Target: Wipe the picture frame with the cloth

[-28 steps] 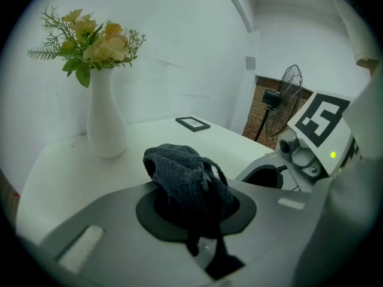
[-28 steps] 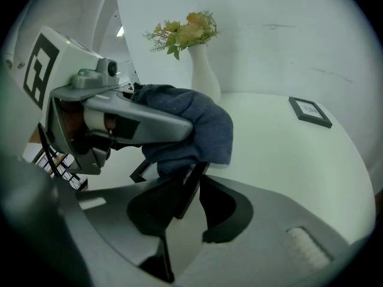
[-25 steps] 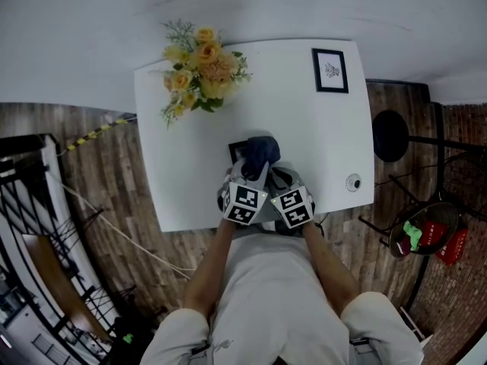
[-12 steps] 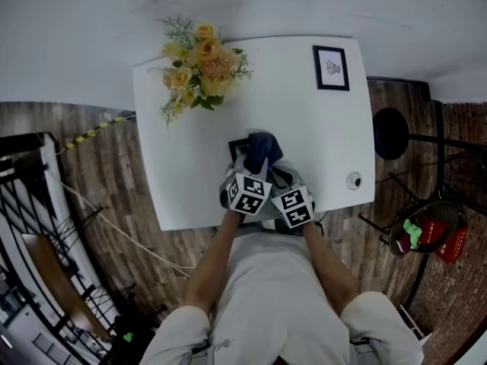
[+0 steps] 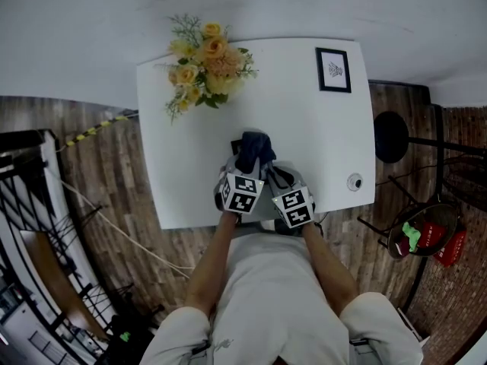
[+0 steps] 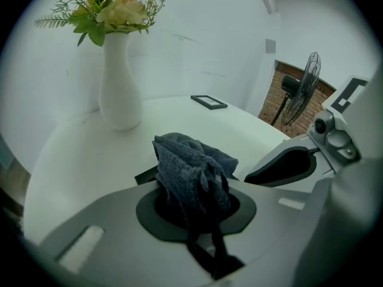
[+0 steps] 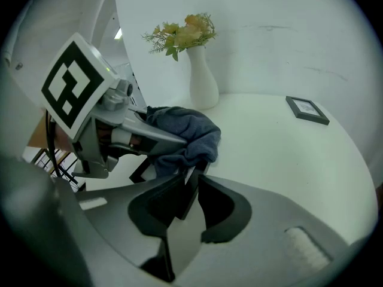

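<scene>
A small black picture frame (image 5: 233, 144) stands on edge near the table's front, and my right gripper (image 5: 268, 175) is shut on its lower edge. In the right gripper view the thin frame (image 7: 189, 191) runs between the jaws of that gripper (image 7: 191, 203). My left gripper (image 5: 247, 167) is shut on a bunched dark blue cloth (image 5: 254, 148). The cloth (image 7: 184, 135) lies pressed over the frame's top and hides most of it. In the left gripper view the cloth (image 6: 191, 171) fills the jaws, with a dark strip of frame (image 6: 146, 175) showing at its left.
On the white table (image 5: 190, 173), a white vase of yellow flowers (image 5: 204, 61) stands at the back left. A second black frame (image 5: 333, 70) lies flat at the back right. A small round object (image 5: 354, 182) sits near the right front edge. A black stool (image 5: 390, 135) stands beyond.
My left gripper has slid the cloth a little to the left over the frame, which now shows less. The right gripper has hardly moved.
</scene>
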